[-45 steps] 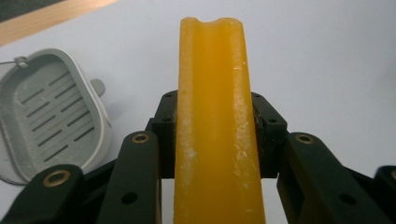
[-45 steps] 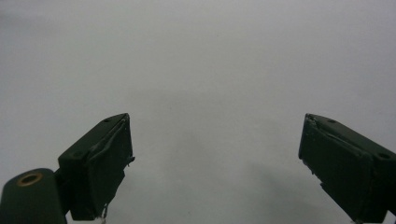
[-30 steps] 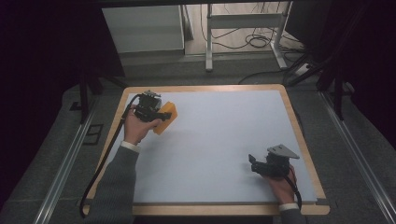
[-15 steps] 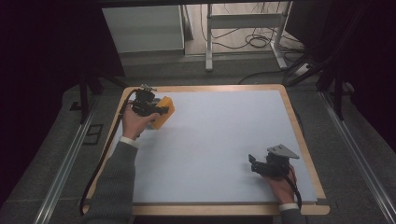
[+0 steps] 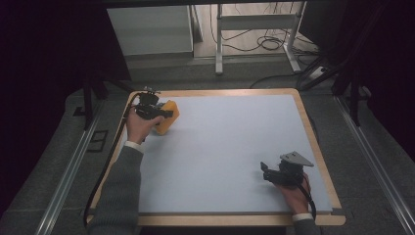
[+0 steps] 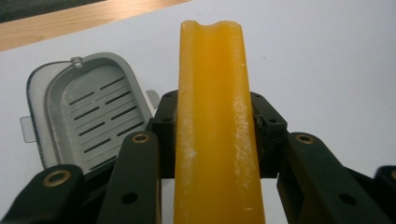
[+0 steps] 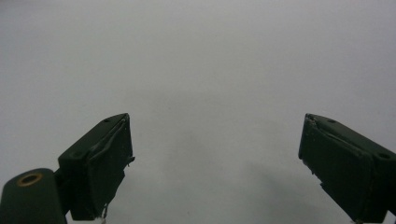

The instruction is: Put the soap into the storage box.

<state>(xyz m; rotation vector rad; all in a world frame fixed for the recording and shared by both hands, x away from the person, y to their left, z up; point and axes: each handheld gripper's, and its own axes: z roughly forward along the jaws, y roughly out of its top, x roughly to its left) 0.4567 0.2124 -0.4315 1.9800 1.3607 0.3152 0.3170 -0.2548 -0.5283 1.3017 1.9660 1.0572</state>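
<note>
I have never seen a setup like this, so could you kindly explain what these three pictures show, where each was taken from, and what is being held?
No robot here: a person holds a handheld two-jaw tool in each hand. The high view looks down on the white table with a wooden rim. The other two cameras ride on the tools and look along their black jaws. The left gripper, at the table's far left corner, is clamped on a yellow-orange bar, possibly soap. Beside it on the table lies a grey slotted tray, like a soap dish. The right gripper sits near the right edge, jaws wide open, holding nothing, above bare white surface.
</note>
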